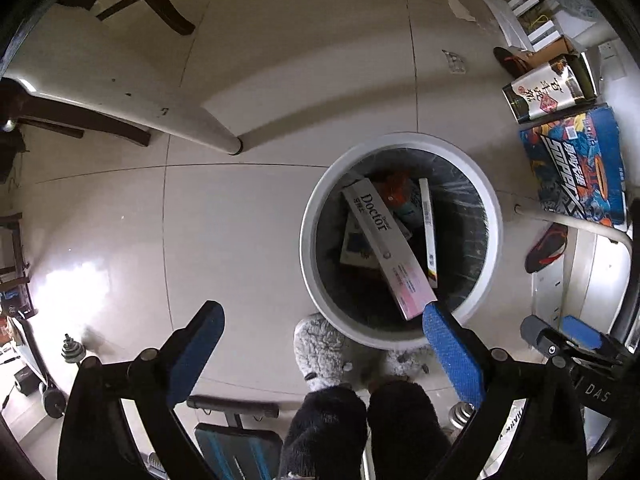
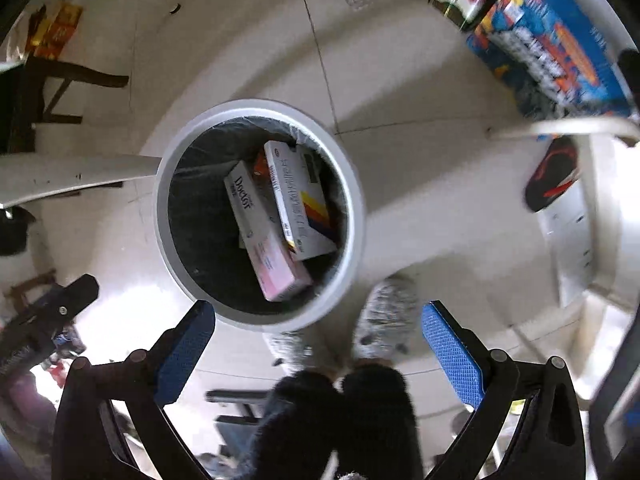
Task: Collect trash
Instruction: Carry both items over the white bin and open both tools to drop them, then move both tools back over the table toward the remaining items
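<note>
trash bin (image 1: 486, 216) holds doctor box (image 1: 386, 242) w/ other boxes, maybe wrappers; left gripper (image 1: 320, 344) & right gripper (image 2: 318, 340) both spread apart, empty.

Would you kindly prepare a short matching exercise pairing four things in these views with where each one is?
Things:
1. Doctor box
2. blue box
3. slipper
4. left gripper

Places:
A. on the person's foot
B. open above the floor, beside the bin
C. on the floor outside the bin
D. inside the bin

Pairs: 1-D, 2-C, 3-A, 4-B
</note>
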`<state>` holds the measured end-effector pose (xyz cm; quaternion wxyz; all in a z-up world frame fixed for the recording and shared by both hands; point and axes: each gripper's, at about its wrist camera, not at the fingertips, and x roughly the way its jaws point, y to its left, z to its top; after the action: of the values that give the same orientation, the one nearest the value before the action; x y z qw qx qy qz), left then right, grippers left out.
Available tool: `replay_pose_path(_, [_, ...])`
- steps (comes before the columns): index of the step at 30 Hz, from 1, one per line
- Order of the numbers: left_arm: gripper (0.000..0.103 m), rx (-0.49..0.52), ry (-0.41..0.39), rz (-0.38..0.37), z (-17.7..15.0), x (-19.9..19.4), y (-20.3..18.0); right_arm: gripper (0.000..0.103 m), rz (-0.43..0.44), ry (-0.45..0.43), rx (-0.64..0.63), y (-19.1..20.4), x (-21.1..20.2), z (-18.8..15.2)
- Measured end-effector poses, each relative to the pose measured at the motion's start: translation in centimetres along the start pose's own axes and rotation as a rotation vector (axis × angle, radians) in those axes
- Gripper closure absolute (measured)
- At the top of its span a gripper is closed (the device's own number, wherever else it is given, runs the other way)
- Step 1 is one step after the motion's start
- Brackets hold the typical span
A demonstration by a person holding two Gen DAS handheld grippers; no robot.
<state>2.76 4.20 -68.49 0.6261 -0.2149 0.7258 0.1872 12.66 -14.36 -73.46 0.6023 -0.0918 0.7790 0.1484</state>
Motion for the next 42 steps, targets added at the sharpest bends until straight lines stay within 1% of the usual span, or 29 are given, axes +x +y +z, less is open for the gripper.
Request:
replay_pose_path(2, [0.001,0.006,-0.003,0.009,-0.5,-1.0,-0.1,0.0,-0.031,-0.021,-0.016,-0.1,-1.6,-0.5])
replay_pose_path(7, [0.001,0.019,-0.01,0.012,-2.2,-4.2,-0.9,0.0,-0.069,-0.058,-0.042,0.3,-5.8,-2.1])
replay_pose_path(11, [0.002,0.005,-0.021,-0.013,-3.7,-7.7,-1.2,0.0,-0.086,-0.082,-0.054,0.8,-9.9,-3.5])
replay_pose_path(18, [0.002,0.006,-0.04,-0.041,-6.1,-14.5,-1.1,0.0,-0.089,-0.12,-0.059,2.2,-17.2,-6.6])
replay_pose_path(23, [0.002,0.029,-0.059,-0.037,-7.7,-19.5,-1.1,0.0,-0.074,-0.152,-0.064,3.4,-23.1,-8.9])
replay_pose_path(30, [0.002,0.054,-0.11,-0.039,-9.2,-27.0,-0.4,0.0,-0.047,-0.186,-0.056,5.0,-31.4,-12.1])
replay_pose_path(35, [0.002,0.06,-0.173,-0.036,-9.0,-31.9,-0.3,0.0,-0.008,-0.216,-0.047,6.4,-36.8,-13.2])
replay_pose_path(36, [0.002,0.059,-0.19,-0.025,-8.8,-32.9,-0.4,0.0,0.002,-0.228,-0.046,6.7,-37.9,-13.1])
replay_pose_path(39, [0.002,0.055,-0.236,-0.026,-7.5,-35.7,-0.7,0.0,0.037,-0.262,-0.031,7.3,-40.8,-12.3])
replay_pose_path(42, [0.002,0.047,-0.294,-0.024,-5.3,-38.5,-1.7,0.0,0.083,-0.299,0.0,7.2,-43.8,-10.4])
